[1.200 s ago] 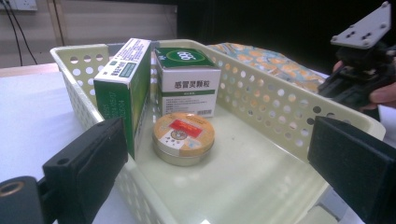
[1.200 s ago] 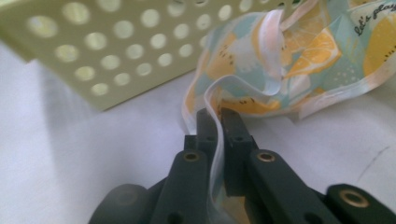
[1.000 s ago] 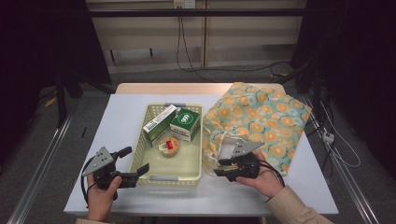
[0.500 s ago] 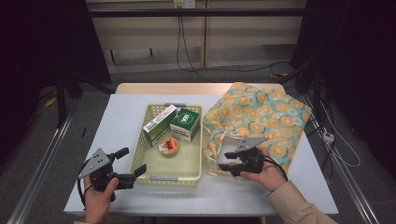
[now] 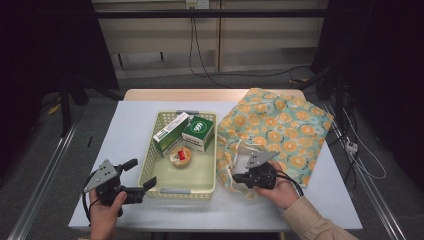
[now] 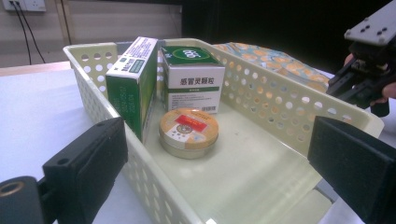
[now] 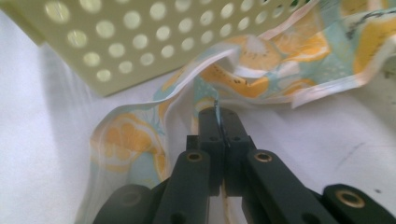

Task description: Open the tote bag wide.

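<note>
A cloth bag [image 5: 280,125] printed with orange slices lies on the right of the table. My right gripper [image 5: 236,177] is at the bag's near left corner. Its jaws have just been closing, and in the right gripper view my right gripper [image 7: 220,121] is shut on a thin fold of the bag [image 7: 261,70]. A pale yellow perforated basket [image 5: 177,191] holds a long green-and-white box [image 5: 170,133], a squarer green box [image 5: 199,132] and a round tin [image 5: 180,156]. My left gripper [image 5: 141,173] stands open at the basket's near left corner, with the basket wall [image 6: 289,77] between its jaws.
The white table top [image 5: 130,125] has bare room left of the basket and along its front edge. The basket's side wall [image 7: 140,37] stands just beside the pinched cloth. Cables and dark frames lie beyond the far edge.
The right gripper's jaws have come together on the bag's edge. Both hands have stayed about where they were.
</note>
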Action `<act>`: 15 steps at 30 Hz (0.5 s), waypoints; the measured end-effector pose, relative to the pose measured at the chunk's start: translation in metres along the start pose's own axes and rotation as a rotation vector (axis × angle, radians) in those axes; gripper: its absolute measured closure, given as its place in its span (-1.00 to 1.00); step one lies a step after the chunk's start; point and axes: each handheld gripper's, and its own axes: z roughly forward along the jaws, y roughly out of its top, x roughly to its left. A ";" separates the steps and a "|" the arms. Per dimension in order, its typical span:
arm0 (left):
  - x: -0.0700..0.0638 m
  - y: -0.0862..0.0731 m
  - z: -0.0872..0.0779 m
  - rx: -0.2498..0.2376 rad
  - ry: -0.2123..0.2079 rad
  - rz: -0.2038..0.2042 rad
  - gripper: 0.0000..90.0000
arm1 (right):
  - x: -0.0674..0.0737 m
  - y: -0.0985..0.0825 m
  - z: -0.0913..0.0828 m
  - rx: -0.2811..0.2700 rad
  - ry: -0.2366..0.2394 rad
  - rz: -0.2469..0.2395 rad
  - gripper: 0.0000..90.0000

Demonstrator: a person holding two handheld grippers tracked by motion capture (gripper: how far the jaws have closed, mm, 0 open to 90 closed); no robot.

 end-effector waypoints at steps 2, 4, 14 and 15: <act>0.000 0.000 0.000 -0.002 -0.002 0.001 -0.89 | -0.003 0.001 -0.005 -0.017 -0.017 0.010 1.00; 0.000 0.001 0.000 -0.002 -0.003 0.006 -0.89 | -0.006 0.002 -0.010 -0.035 -0.014 0.026 1.00; 0.001 0.000 0.002 -0.001 -0.006 -0.001 -0.89 | -0.020 0.007 -0.030 -0.118 -0.020 0.080 1.00; 0.001 0.000 0.002 0.000 -0.006 0.001 -0.89 | -0.021 0.007 -0.033 -0.127 -0.018 0.087 1.00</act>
